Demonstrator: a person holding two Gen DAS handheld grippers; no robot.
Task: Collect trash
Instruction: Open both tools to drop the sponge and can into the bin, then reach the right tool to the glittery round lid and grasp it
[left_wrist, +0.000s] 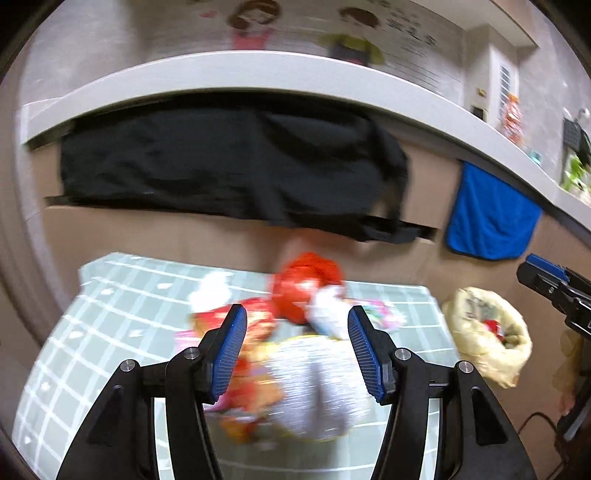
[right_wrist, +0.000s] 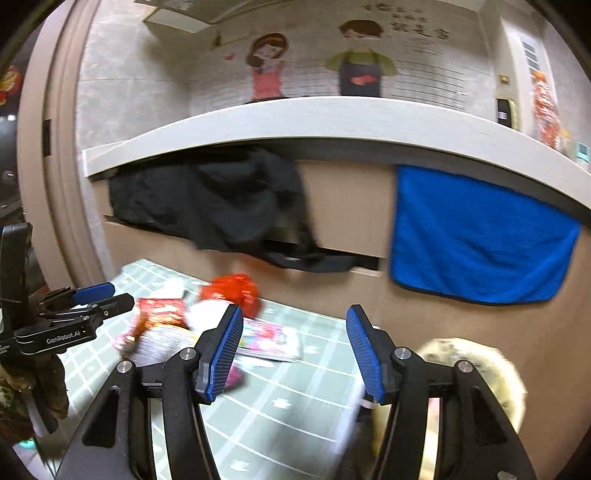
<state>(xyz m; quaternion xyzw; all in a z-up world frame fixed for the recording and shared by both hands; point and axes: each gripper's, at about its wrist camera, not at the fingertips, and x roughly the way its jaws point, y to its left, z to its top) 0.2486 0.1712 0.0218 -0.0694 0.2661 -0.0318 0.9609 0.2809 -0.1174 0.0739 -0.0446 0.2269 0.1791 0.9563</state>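
Note:
A heap of trash lies on a green checked tablecloth (left_wrist: 74, 354): a red crumpled bag (left_wrist: 306, 280), a silver-white wrapper (left_wrist: 314, 391), red snack packets (left_wrist: 255, 321) and white paper. My left gripper (left_wrist: 297, 350) is open and hovers over the silver wrapper, holding nothing. A yellow trash bag (left_wrist: 487, 332) stands open off the table's right edge. In the right wrist view my right gripper (right_wrist: 293, 354) is open and empty above the cloth (right_wrist: 280, 413), between the trash heap (right_wrist: 166, 332) and the yellow bag (right_wrist: 476, 365). The left gripper (right_wrist: 99, 295) shows at left there.
A white counter edge (left_wrist: 258, 70) runs above brown cabinet fronts. A black cloth (left_wrist: 221, 166) and a blue towel (left_wrist: 491, 218) hang from it. A pink printed packet (right_wrist: 269, 339) lies flat on the cloth. The right gripper's tip (left_wrist: 546, 277) enters at the right.

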